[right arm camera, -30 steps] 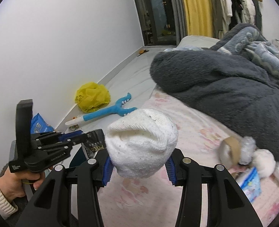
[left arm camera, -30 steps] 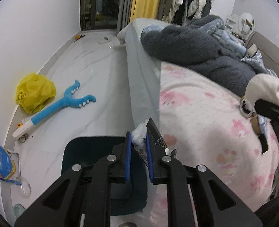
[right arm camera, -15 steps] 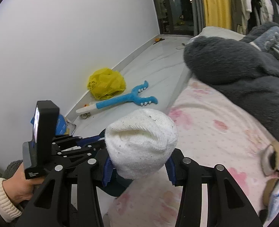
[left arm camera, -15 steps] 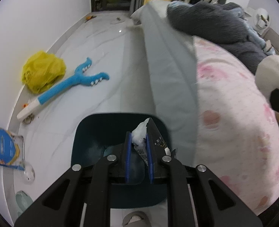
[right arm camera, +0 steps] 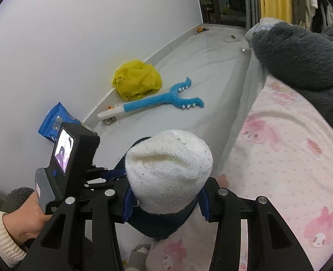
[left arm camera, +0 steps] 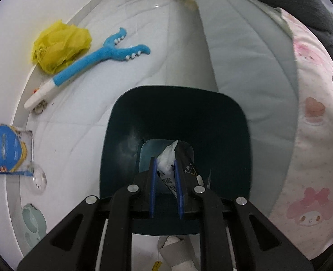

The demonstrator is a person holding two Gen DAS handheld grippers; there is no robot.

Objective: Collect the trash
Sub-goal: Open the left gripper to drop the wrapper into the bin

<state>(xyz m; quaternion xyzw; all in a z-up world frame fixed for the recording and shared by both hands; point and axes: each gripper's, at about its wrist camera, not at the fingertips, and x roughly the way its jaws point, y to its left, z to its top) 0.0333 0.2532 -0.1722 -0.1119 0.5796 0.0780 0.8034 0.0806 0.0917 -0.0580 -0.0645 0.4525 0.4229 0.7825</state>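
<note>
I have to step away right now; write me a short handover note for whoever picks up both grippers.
Left gripper: shut on crumpled wrappers, pointing steeply down, directly over the open dark teal bin. Not released yet.
Right gripper: shut on a white sock, near the edge of the pink bedsheet, with the bin showing just behind and below it.
Left to do: open the left jaws so the wrappers drop in, then deal with the sock.
Possibly next on the floor by the wall: yellow plastic bag, blue packet. The blue plush toy looks like no trash.
</note>
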